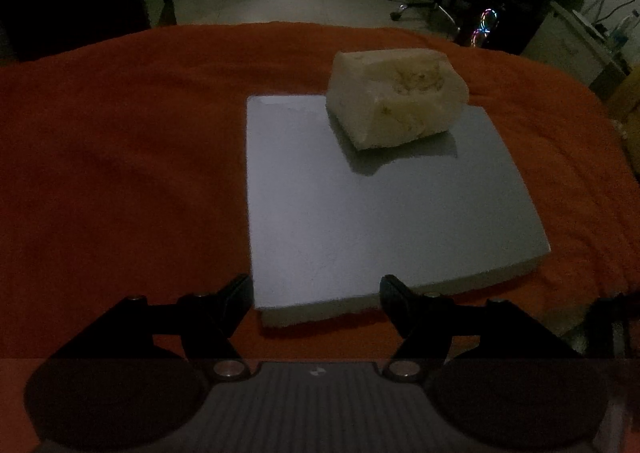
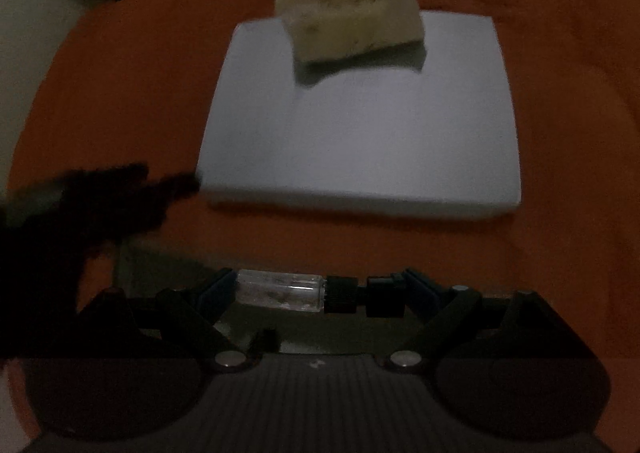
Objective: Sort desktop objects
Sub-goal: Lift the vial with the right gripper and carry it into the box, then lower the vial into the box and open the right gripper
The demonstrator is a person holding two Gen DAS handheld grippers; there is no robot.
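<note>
Across the orange cloth (image 1: 120, 157), a flat pale-grey rectangular board (image 1: 360, 221) is laid as the sorting base. At its twelve o'clock edge a cream soap-like block (image 1: 396, 97) is parked. A small clear glass vial with a black cap (image 2: 298, 291) is clamped lengthwise by the right gripper (image 2: 320, 291), apparently for carrying there. The left gripper (image 1: 316, 293) is held released and empty.

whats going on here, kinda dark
A person is sorting things on an orange cloth with a handheld gripper in each hand. The right gripper is clamped end to end on a small clear vial with a black cap, held above the cloth. The left gripper is open and empty, at the near edge of a flat white board. A cream-coloured box sits on the board's far end.
</note>
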